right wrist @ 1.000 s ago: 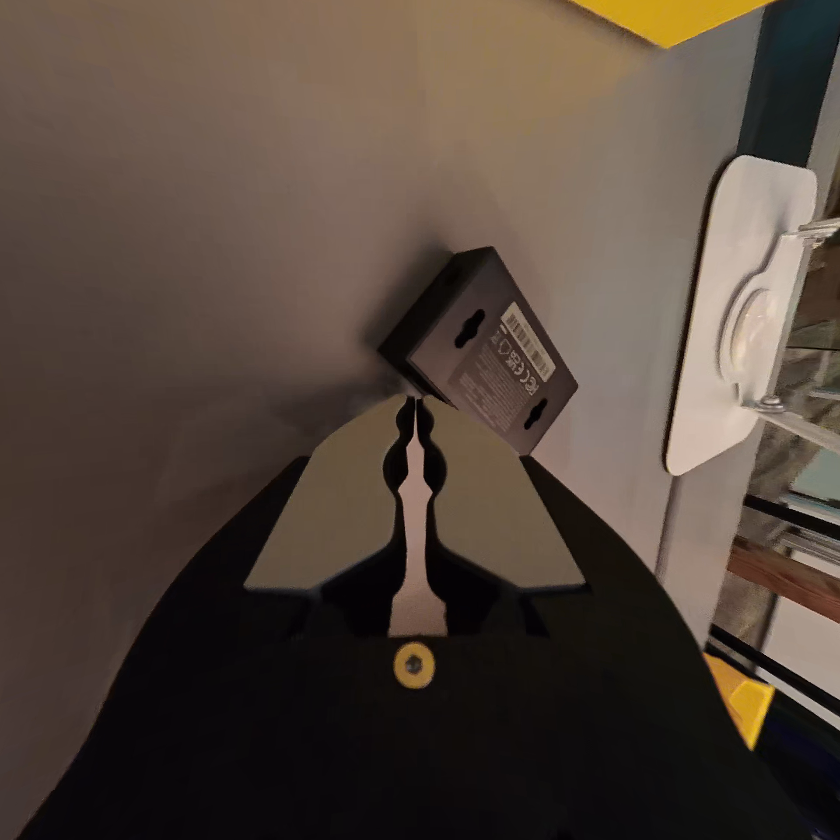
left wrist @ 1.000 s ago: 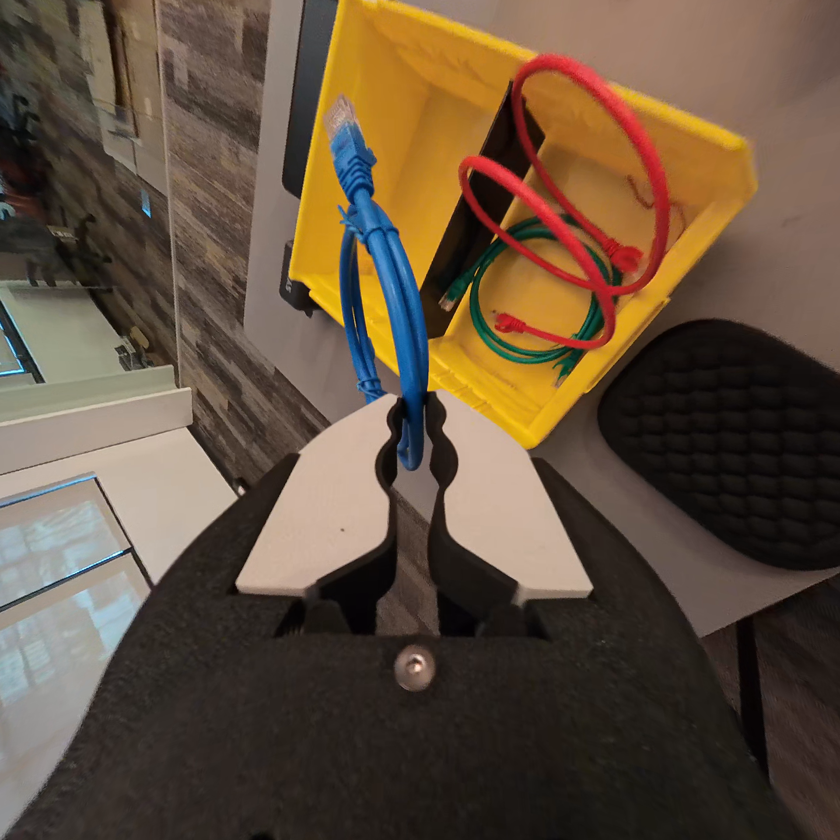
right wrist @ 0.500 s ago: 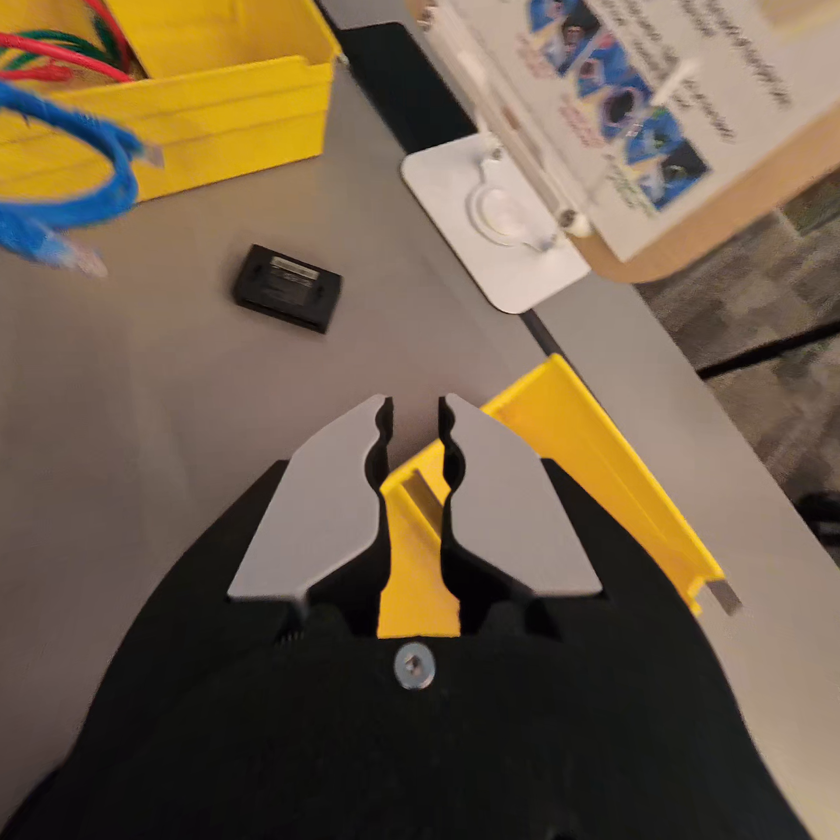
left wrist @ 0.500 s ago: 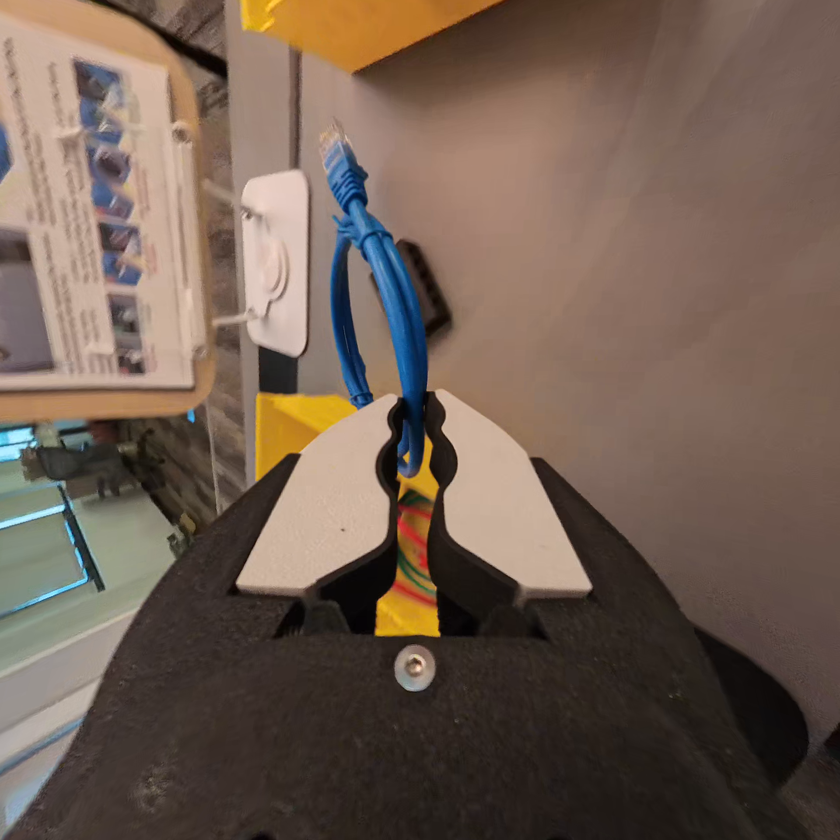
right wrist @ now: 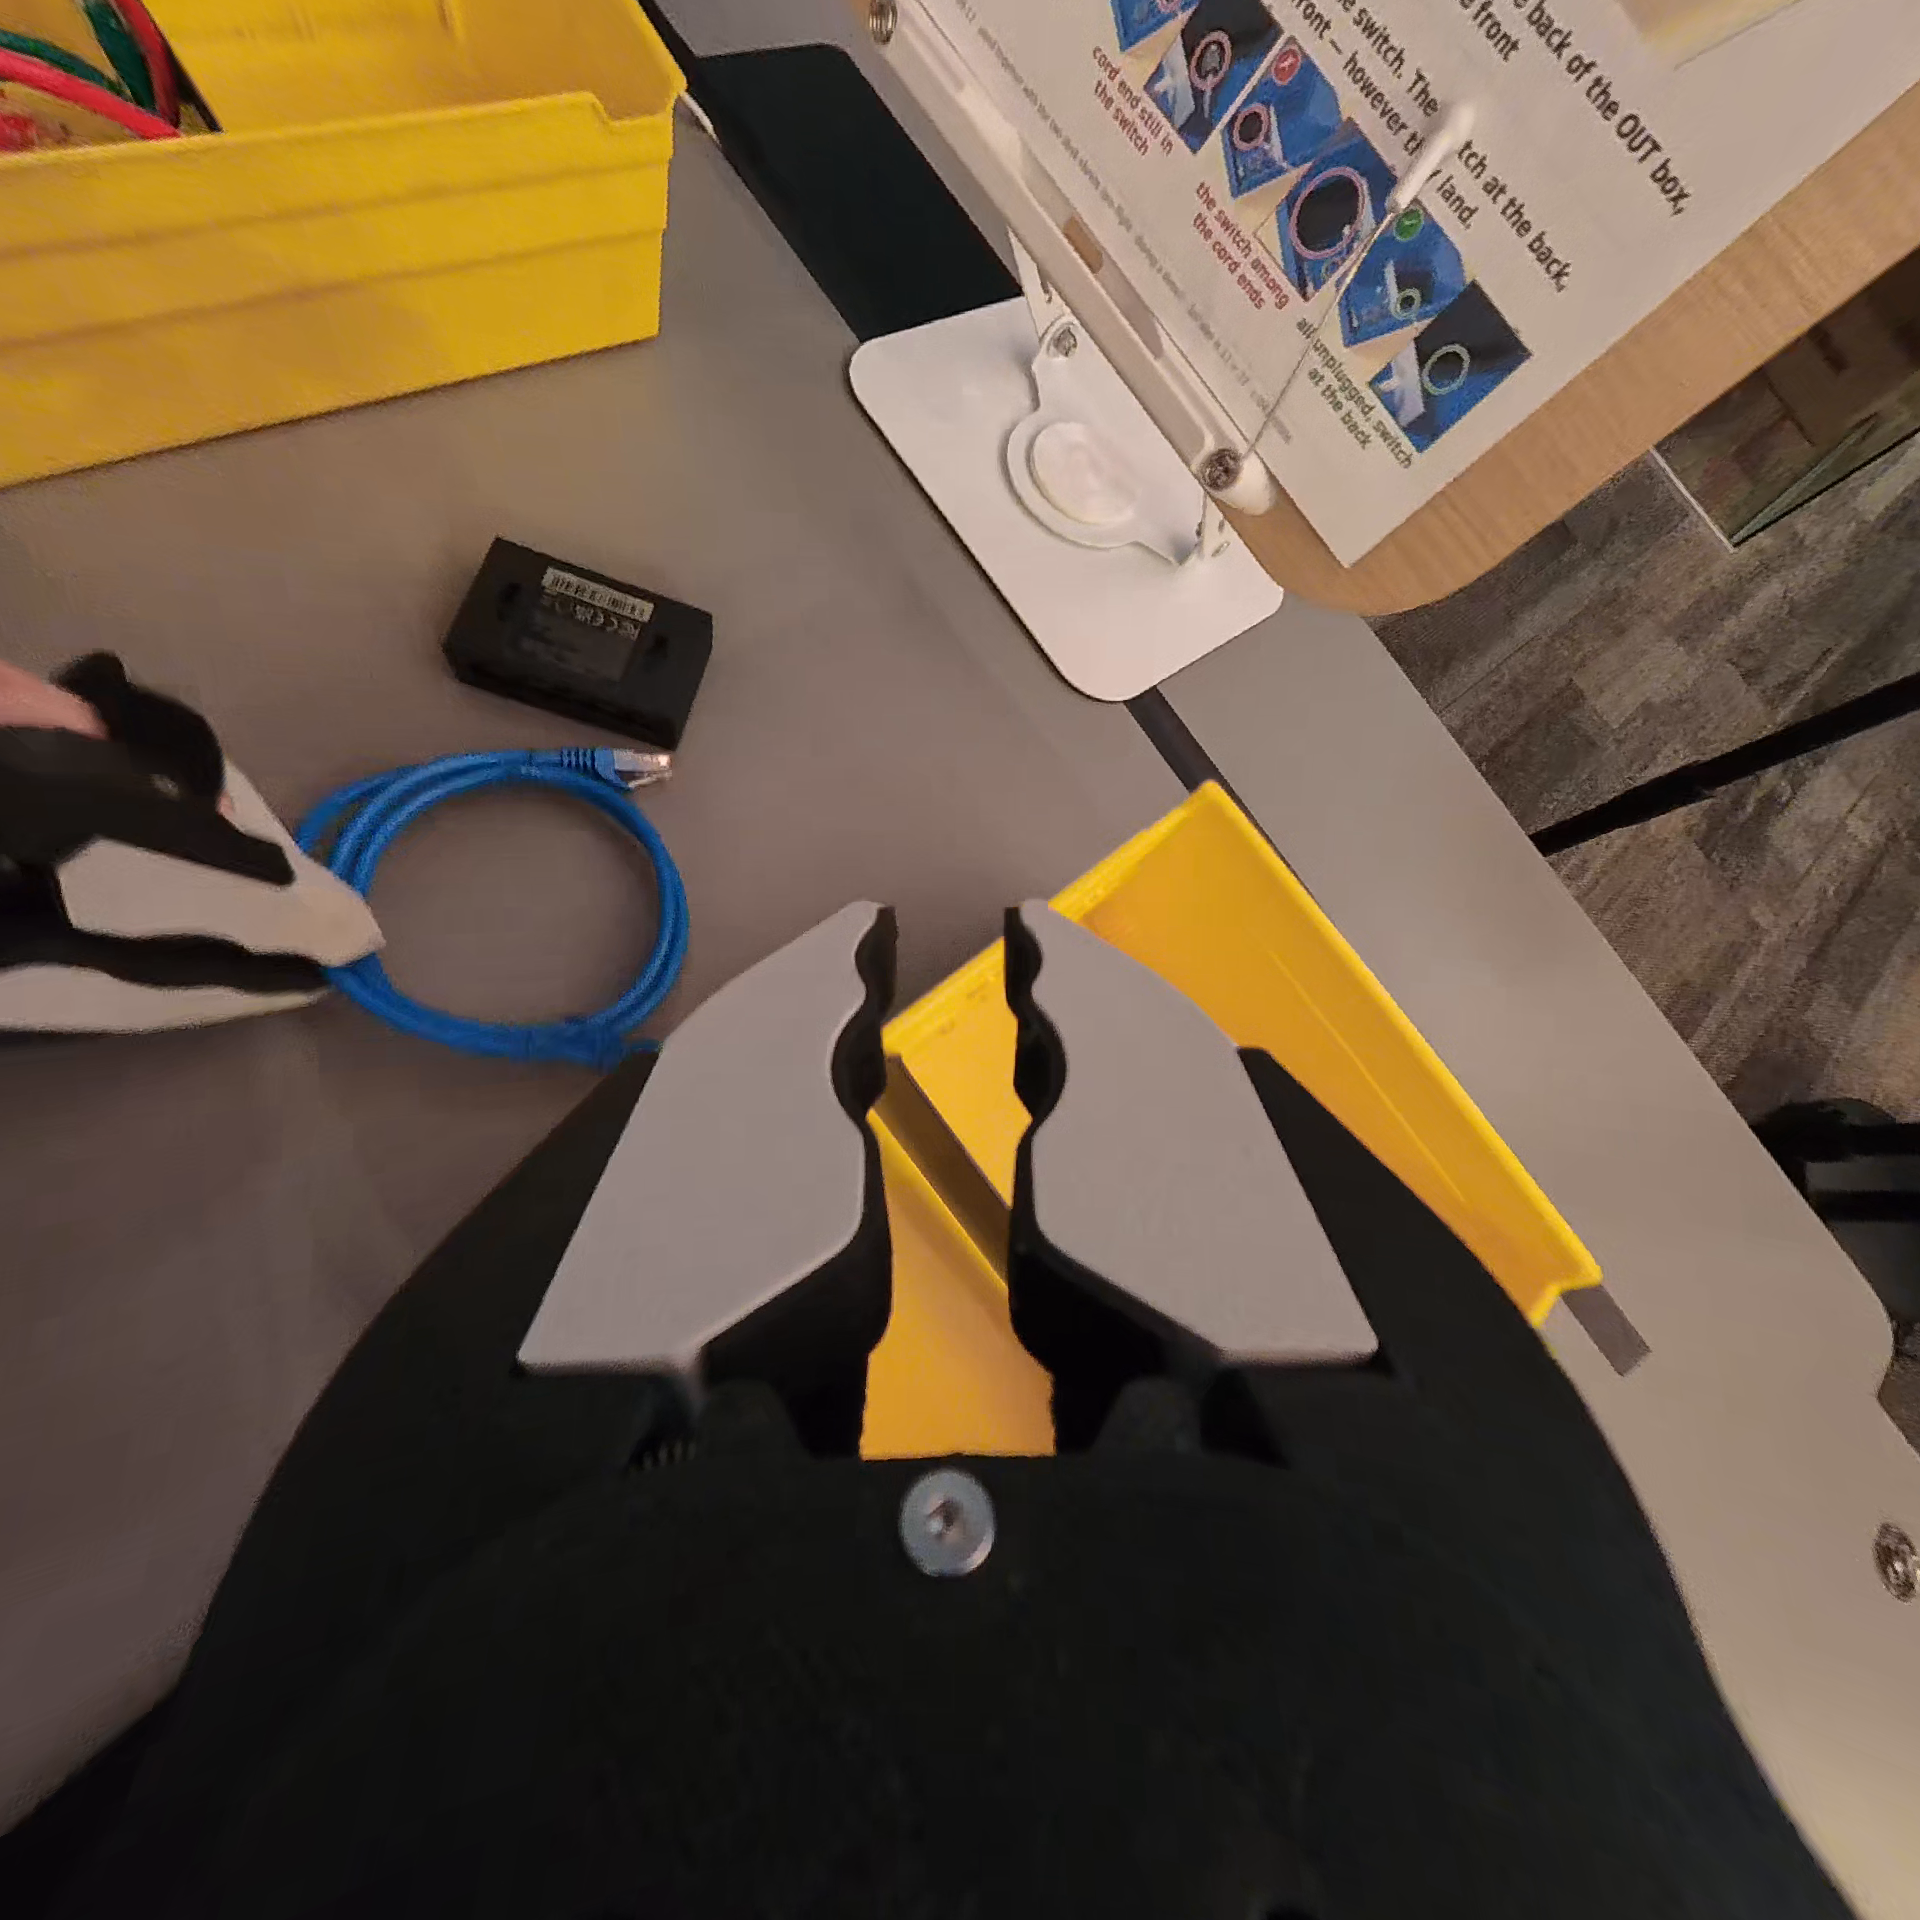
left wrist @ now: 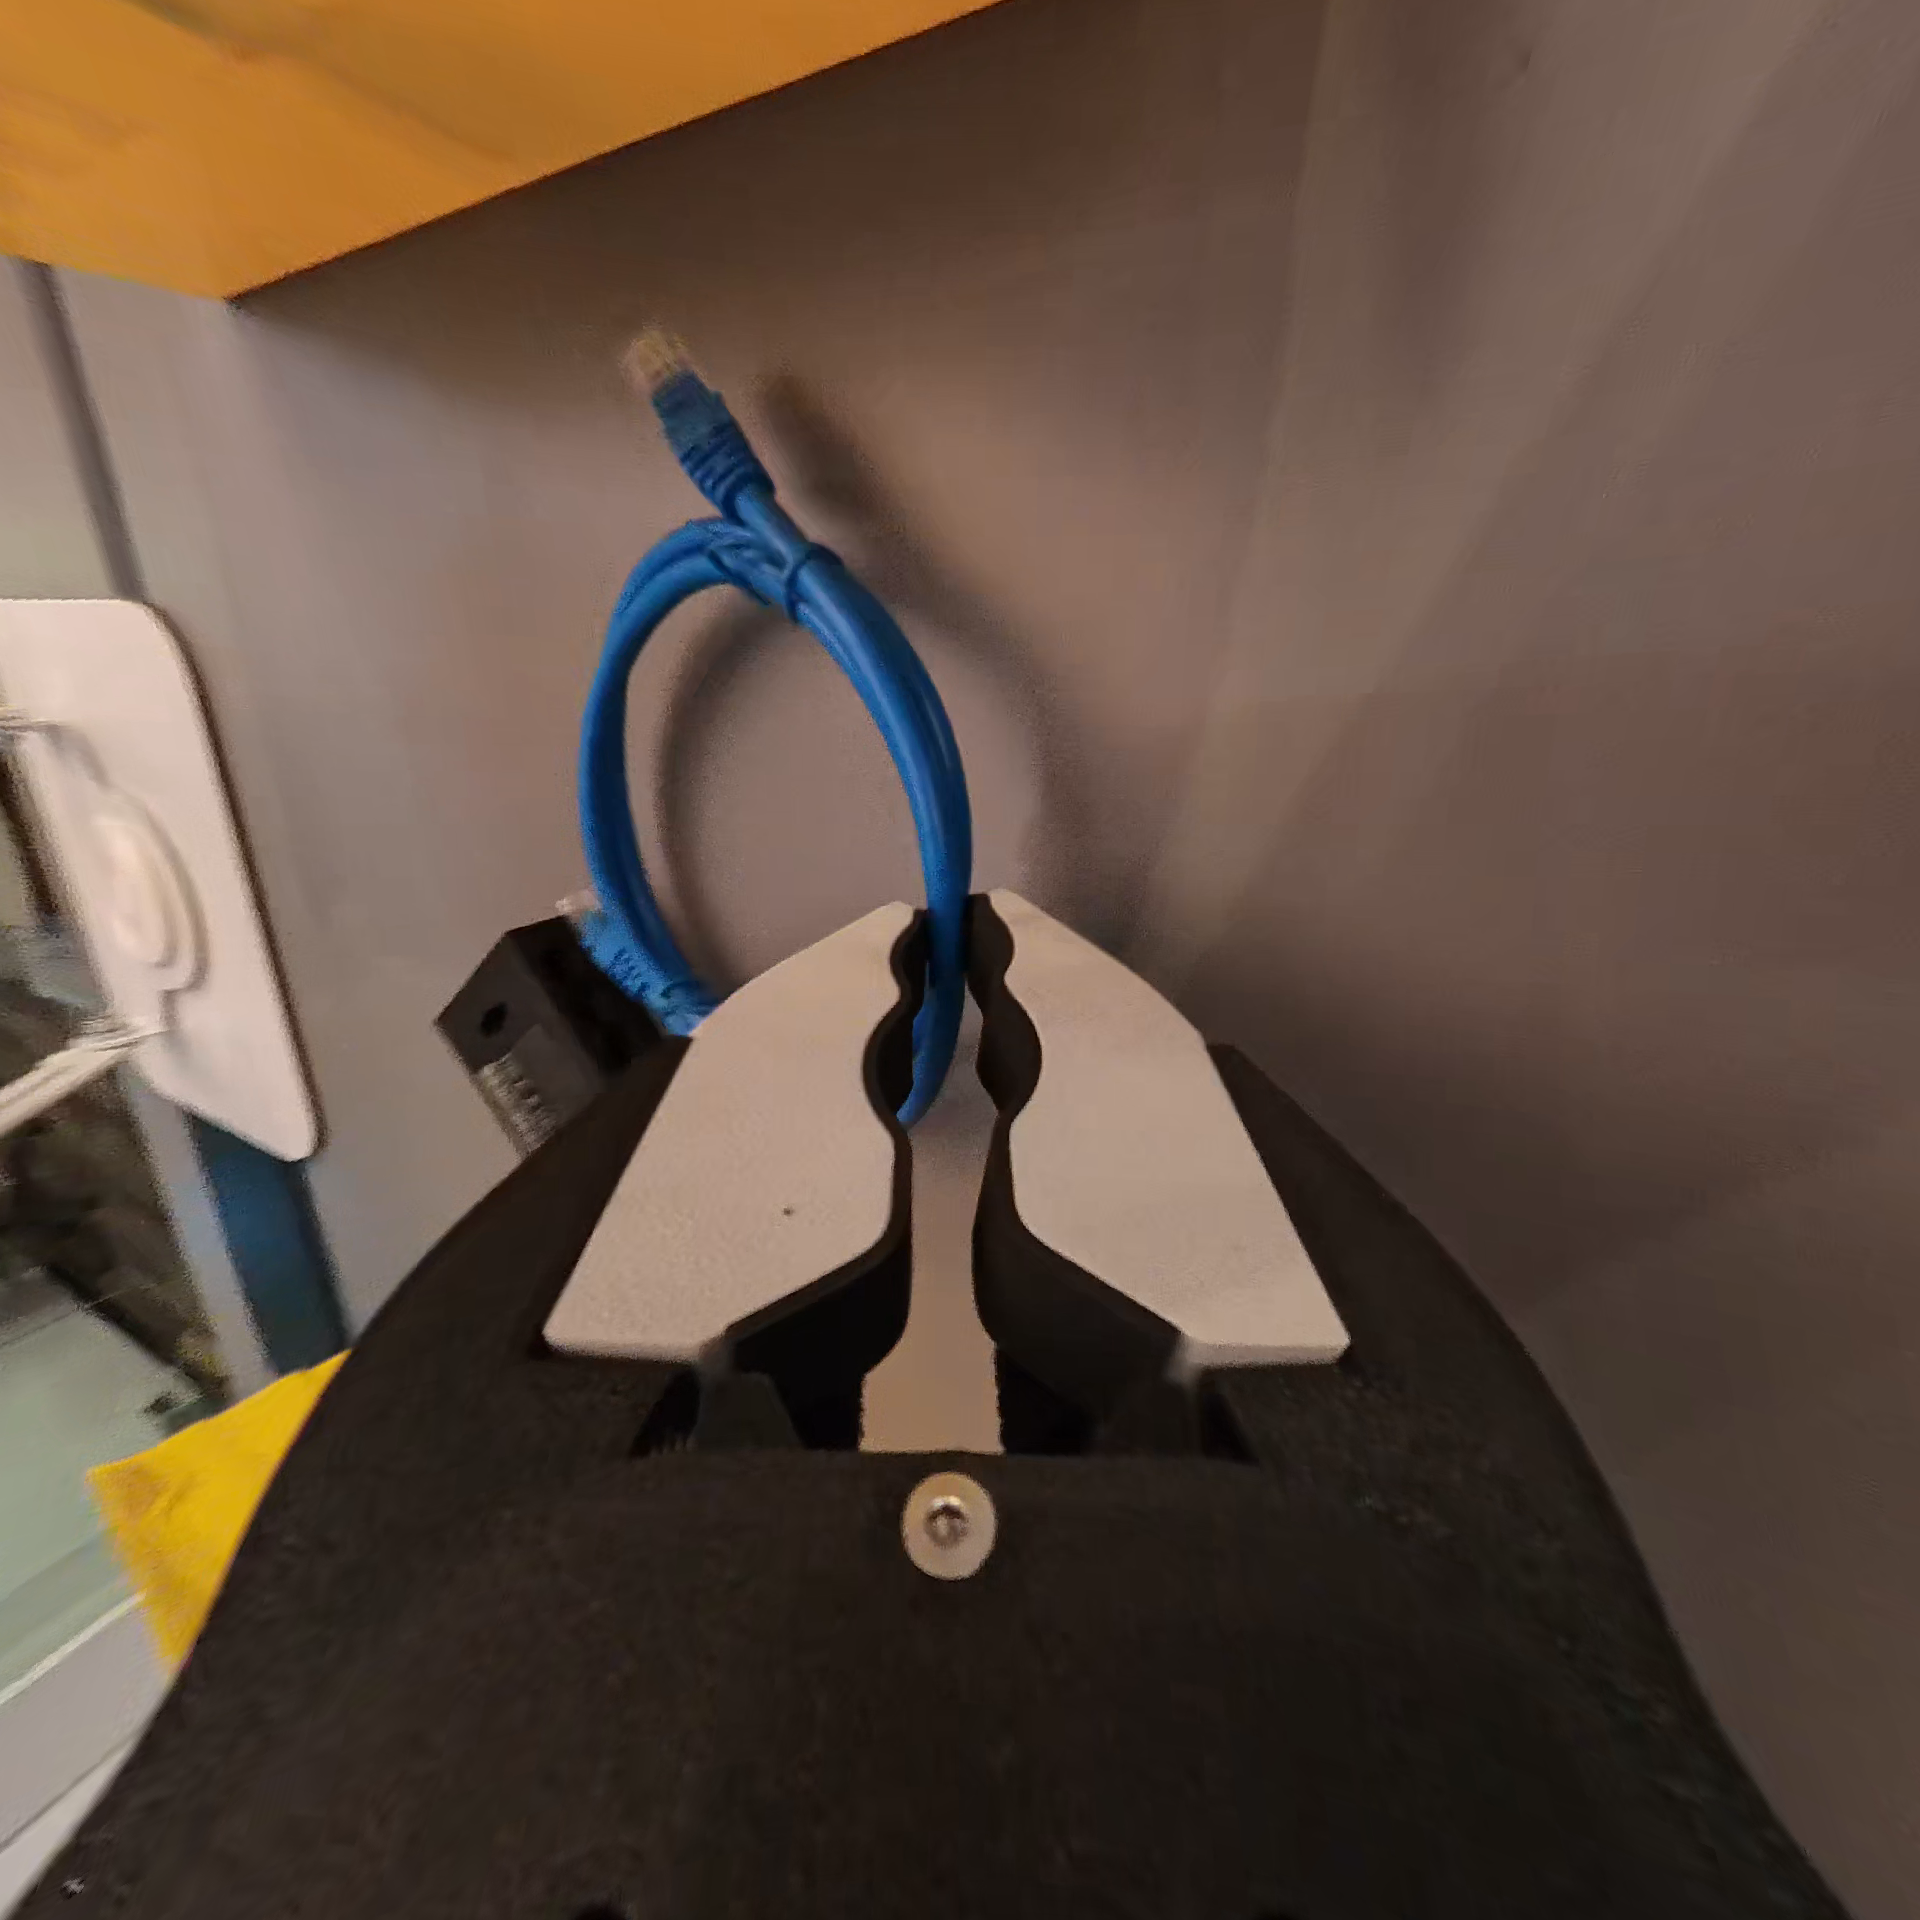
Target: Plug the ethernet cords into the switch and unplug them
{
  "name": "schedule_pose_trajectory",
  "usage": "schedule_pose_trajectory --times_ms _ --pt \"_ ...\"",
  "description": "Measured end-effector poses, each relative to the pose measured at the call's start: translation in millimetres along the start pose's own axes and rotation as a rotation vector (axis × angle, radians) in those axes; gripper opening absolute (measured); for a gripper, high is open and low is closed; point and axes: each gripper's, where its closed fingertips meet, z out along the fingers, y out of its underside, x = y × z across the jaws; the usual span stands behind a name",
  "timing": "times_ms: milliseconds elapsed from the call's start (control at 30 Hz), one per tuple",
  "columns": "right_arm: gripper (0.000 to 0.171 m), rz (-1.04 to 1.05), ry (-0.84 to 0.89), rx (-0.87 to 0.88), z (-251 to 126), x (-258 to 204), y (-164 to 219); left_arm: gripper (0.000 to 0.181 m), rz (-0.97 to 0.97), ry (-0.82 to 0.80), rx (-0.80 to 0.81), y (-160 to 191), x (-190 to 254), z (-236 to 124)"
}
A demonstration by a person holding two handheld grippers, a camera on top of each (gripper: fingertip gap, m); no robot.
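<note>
Blue cord (right wrist: 499, 904), coiled and tied, has come down from mid-air to the grey table (right wrist: 260, 1195) since a second ago. Its loop now lies flat just in front of the switch (right wrist: 580, 641), one plug (right wrist: 636, 767) just beside the switch's near edge but not in any port.

Left tongs (left wrist: 943, 914) still clamped on a strand of the coil at its rim (seen also from the right wrist view, low against the table). Right tongs (right wrist: 943, 920) have pulled back from the switch and stand parted, holding nothing, over the near yellow bin (right wrist: 1340, 1049).

The switch lies with its underside up, label showing; its ports do not show in the right view. The far yellow bin (right wrist: 343, 239) still holds red and green cords (right wrist: 94, 73).

Judgement: the fetch step is nearly done and plugging has not begun. The coil is tied, so a free plug end will probably need a fresh grip, and the switch may need holding steady.

Writing: the switch carries a printed sticker with a barcode and marks, too small to make out. A clipboard-style stand (right wrist: 1081, 488) holds an illustrated instruction sheet (right wrist: 1351, 208) with photos and text (legible in part, not copied here). No brand seen on cord or bins.
</note>
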Motion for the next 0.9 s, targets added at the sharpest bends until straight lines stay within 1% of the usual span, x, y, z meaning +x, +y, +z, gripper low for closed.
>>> schedule_pose_trajectory --times_ms 67,133,167,267,300,367,467,533,567,633,667,733,833,900 --pt "0.021 0.004 0.005 -0.017 11.6 -3.0 -1.3 0.012 -0.069 0.053 0.012 -2.8 6.3 7.3" --pt "0.022 -0.017 -0.001 -0.042 20.5 -8.4 0.7 0.028 -0.145 0.069 0.052 -5.1 4.3 5.9" --pt "0.023 -0.034 -0.026 -0.044 23.4 -14.1 1.3 0.027 -0.189 0.062 0.091 -6.4 0.4 1.0" --pt "0.024 -0.036 -0.105 -0.015 25.8 -27.1 -1.0 0.030 -0.344 0.025 0.278 -11.0 -12.2 -28.3" --pt "0.024 -0.020 -0.117 -0.002 25.5 -27.6 -2.5 0.034 -0.395 -0.004 0.324 -7.8 -17.0 -41.4" --pt "0.025 0.002 -0.129 0.015 25.5 -27.2 -3.9 0.035 -0.462 -0.112 0.405 6.4 -30.2 -75.4" --pt "0.025 -0.012 -0.106 0.003 28.8 -24.7 -2.3 0.036 -0.602 -0.318 0.496 51.4 -52.4 -139.8" --pt "0.025 -0.034 -0.088 -0.012 31.3 -24.2 -1.4 0.047 -0.732 -0.455 0.524 94.1 -63.4 -179.9" --pt "0.025 -0.041 -0.081 -0.019 32.5 -24.1 -1.3 0.054 -0.798 -0.539 0.513 119.7 -67.9 -195.5" --pt "0.025 -0.050 -0.076 -0.025 34.3 -24.8 -1.8 0.075 -0.883 -0.666 0.491 161.4 -69.8 -214.4" --pt "0.025 -0.053 -0.076 -0.028 35.3 -25.3 -1.9 0.076 -0.898 -0.684 0.496 171.6 -68.5 -216.9" --pt "0.025 -0.055 -0.070 -0.041 37.6 -24.6 -0.7 0.073 -0.914 -0.660 0.462 184.6 -64.1 -207.3" --pt "0.025 -0.058 -0.061 -0.064 40.7 -23.6 3.2 0.076 -0.938 -0.613 0.305 204.5 -57.0 -176.0" --pt "0.025 -0.059 -0.055 -0.074 42.0 -22.9 5.5 0.082 -0.939 -0.565 0.224 212.2 -51.6 -155.0"
